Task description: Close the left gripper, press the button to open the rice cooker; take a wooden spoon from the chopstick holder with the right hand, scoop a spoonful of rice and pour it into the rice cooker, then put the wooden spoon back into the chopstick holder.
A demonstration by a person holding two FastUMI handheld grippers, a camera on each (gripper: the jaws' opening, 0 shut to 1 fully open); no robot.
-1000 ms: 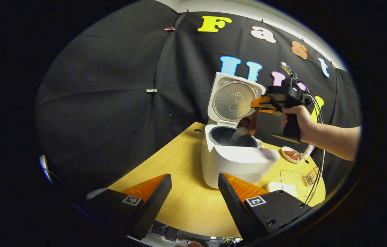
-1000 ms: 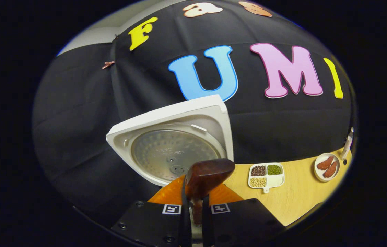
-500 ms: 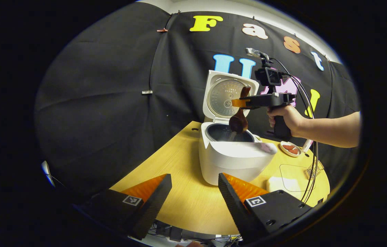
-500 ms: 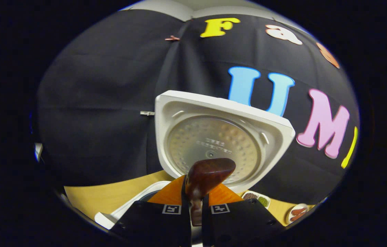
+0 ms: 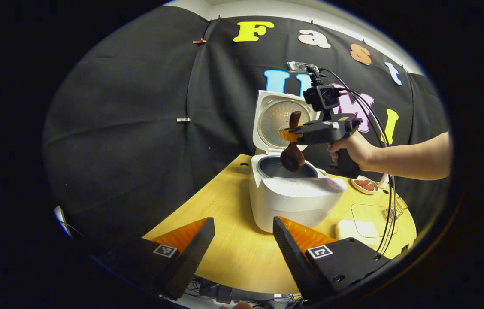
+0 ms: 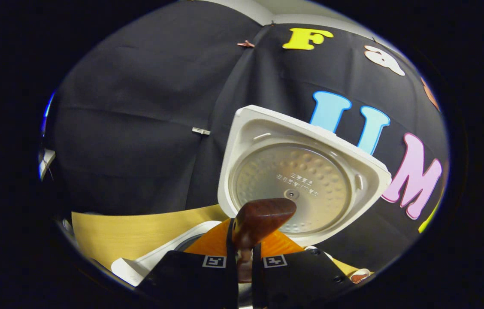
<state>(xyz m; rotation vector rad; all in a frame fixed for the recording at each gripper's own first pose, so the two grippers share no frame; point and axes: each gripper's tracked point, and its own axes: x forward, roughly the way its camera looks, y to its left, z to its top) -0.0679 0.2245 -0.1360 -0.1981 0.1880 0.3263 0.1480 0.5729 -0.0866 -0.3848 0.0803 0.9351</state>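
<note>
In the left gripper view, the left tool point(image 5: 242, 246) sits at the bottom centre with its two fingers spread well apart and nothing between them, over the near rounded edge of the pale wooden desk point(image 5: 225, 206). Bare desk runs from that edge up the left of the frame to the one white rice cooker point(image 5: 295, 197) at centre, leaving open room to the cooker's left and in front of it. The cooker's lid point(image 5: 278, 122) stands upright, and its dark inner pot point(image 5: 287, 168) is open to the top. Over the pot hangs the one dark brown wooden spoon point(image 5: 292, 151), handle up, bowl down, just above the rim; whether it touches the pot cannot be told. The right tool point(image 5: 289, 134) is clamped on the spoon's handle, held by a hand point(image 5: 351, 148) reaching in from the right of the frame. Farther right, near the desk's far edge, lies one small white dish of reddish pieces point(image 5: 364, 185), and below it a clear flat container point(image 5: 368, 214); cables point(image 5: 390, 201) hang over this corner.

In the right gripper view, the right tool's fingers at bottom centre pinch the spoon point(image 6: 261, 219), with the open lid point(image 6: 302, 180) close behind it and the cooker's white rim point(image 6: 147, 264) at lower left.
</note>
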